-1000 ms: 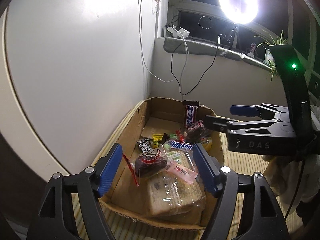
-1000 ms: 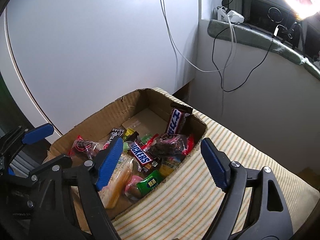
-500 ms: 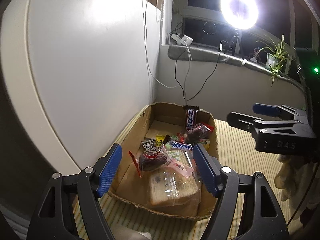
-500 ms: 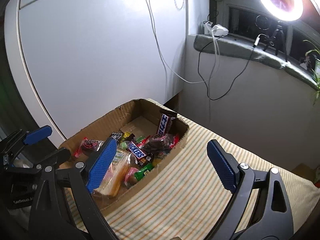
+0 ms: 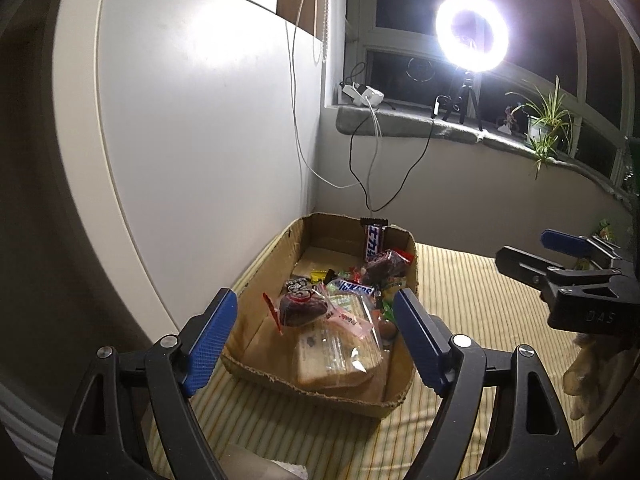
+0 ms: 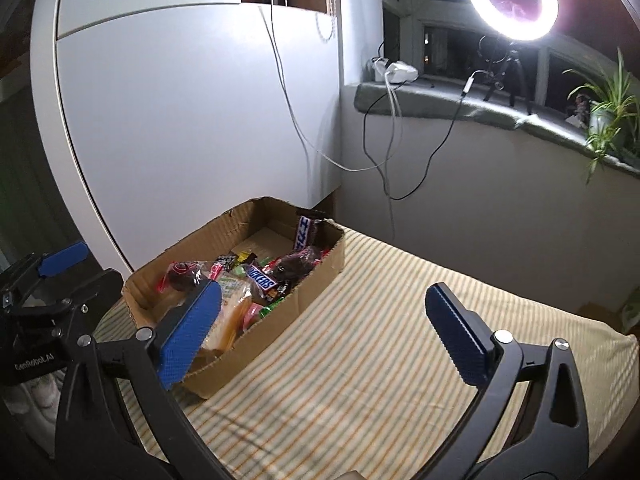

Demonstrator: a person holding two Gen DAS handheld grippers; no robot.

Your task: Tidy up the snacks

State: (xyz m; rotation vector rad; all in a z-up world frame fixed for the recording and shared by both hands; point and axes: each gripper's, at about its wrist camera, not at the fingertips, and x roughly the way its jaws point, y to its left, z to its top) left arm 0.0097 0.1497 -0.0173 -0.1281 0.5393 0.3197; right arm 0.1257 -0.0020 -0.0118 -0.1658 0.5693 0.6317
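A shallow cardboard box (image 5: 280, 380) sits on the striped cloth and holds several snacks: a bagged bread slice (image 5: 336, 356), a Snickers bar (image 5: 356, 289), a dark cake in clear wrap (image 5: 300, 306) and an upright blue-white bar (image 5: 374, 242). The box also shows in the right wrist view (image 6: 296, 312). My left gripper (image 5: 316, 340) is open and empty, held back above the box's near end. My right gripper (image 6: 324, 328) is open and empty, above the cloth to the right of the box; it also shows in the left wrist view (image 5: 536, 256).
A white cabinet panel (image 5: 200, 160) stands close on the left of the box. A windowsill (image 5: 440, 128) behind carries a ring light (image 5: 472, 32), a power strip with hanging cables and a plant (image 5: 548, 128). The striped cloth (image 6: 400, 340) stretches right of the box.
Both grippers have pulled back and up from the box, so it looks smaller and farther. The right gripper has left the box's far end. The snacks lie as before.
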